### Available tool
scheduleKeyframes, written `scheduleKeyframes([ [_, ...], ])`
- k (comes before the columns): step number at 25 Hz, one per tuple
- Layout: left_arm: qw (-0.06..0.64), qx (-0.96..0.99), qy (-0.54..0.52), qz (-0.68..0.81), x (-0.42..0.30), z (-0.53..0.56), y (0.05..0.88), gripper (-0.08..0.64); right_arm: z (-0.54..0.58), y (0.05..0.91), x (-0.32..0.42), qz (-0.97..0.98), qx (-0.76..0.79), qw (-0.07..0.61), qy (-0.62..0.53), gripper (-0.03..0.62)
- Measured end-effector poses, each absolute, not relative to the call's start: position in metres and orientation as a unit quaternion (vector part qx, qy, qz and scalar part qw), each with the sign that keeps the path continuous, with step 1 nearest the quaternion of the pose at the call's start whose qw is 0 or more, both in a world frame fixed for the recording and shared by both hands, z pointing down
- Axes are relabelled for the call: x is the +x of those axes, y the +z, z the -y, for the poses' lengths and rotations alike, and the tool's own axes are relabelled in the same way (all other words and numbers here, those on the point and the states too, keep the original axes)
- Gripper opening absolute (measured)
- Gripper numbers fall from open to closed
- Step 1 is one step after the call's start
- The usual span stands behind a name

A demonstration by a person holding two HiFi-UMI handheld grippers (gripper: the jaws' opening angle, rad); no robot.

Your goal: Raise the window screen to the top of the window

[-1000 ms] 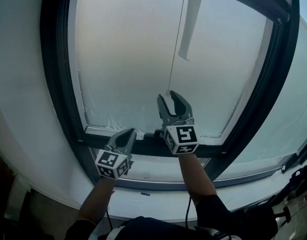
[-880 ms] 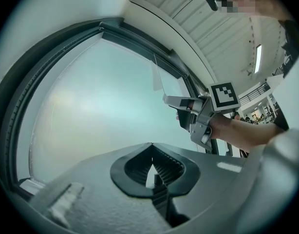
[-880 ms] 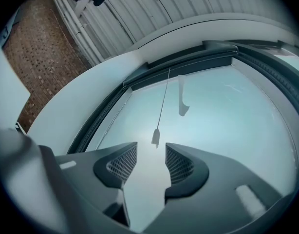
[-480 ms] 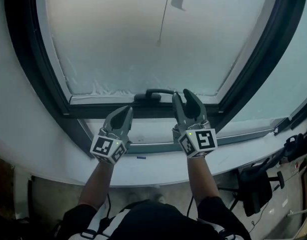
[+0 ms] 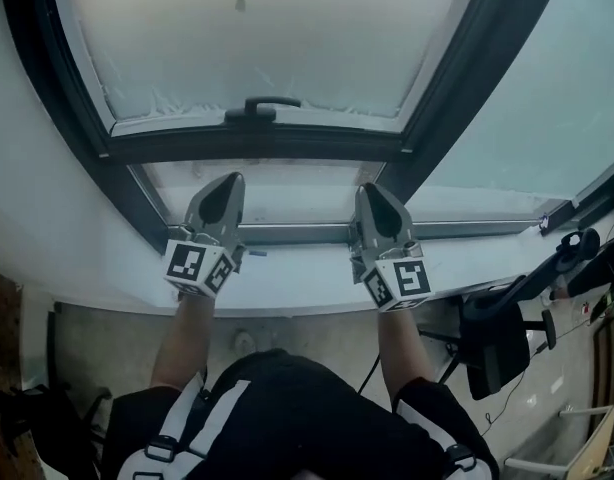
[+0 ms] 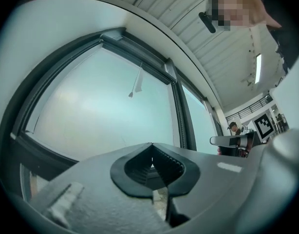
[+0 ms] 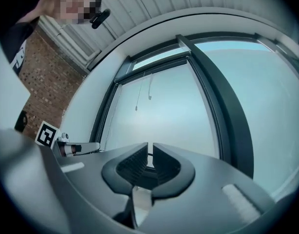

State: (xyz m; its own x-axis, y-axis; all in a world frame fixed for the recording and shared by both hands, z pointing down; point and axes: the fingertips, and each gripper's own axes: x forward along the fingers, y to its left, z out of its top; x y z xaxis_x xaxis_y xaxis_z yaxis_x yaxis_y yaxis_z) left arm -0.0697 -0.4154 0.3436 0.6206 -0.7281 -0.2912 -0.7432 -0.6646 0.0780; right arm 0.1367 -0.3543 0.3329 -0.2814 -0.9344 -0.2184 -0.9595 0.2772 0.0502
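Observation:
The window screen [image 5: 257, 38] is a pale frosted sheet inside a dark frame. Its bottom bar carries a dark handle [image 5: 259, 106], and a thin pull cord [image 5: 240, 3] hangs in front of it. Both grippers sit low over the white sill, well below the handle and touching nothing. My left gripper [image 5: 230, 178] is shut and empty, its ribbed pads meeting in the left gripper view [image 6: 151, 145]. My right gripper [image 5: 368, 188] is closing; only a narrow slit remains between its pads [image 7: 149, 144], with nothing in it. The cord [image 7: 137, 107] shows far ahead.
A thick dark mullion [image 5: 457, 78] separates the screen from a second pane on the right. The white sill [image 5: 287, 278] runs below the grippers. A dark office chair [image 5: 497, 338] stands at the right of the person's legs. A brick wall [image 7: 47, 82] lies to the left.
Both grippers dropped from the handle's height down to the sill. The right gripper's jaws went from wide open to nearly closed. The window slid up the head view.

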Motion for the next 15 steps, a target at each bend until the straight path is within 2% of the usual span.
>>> scheduleKeyframes([
  [6, 0.014, -0.891, 0.130, -0.436, -0.041, 0.334, 0.379, 0.006, 0.289, 0.367, 0.180, -0.813, -0.576, 0.065, 0.057, 0.020],
  [15, -0.003, -0.867, 0.099, -0.488, -0.055, 0.235, 0.417, 0.006, 0.225, 0.424, 0.195, -0.830, -0.555, 0.060, 0.002, 0.006],
])
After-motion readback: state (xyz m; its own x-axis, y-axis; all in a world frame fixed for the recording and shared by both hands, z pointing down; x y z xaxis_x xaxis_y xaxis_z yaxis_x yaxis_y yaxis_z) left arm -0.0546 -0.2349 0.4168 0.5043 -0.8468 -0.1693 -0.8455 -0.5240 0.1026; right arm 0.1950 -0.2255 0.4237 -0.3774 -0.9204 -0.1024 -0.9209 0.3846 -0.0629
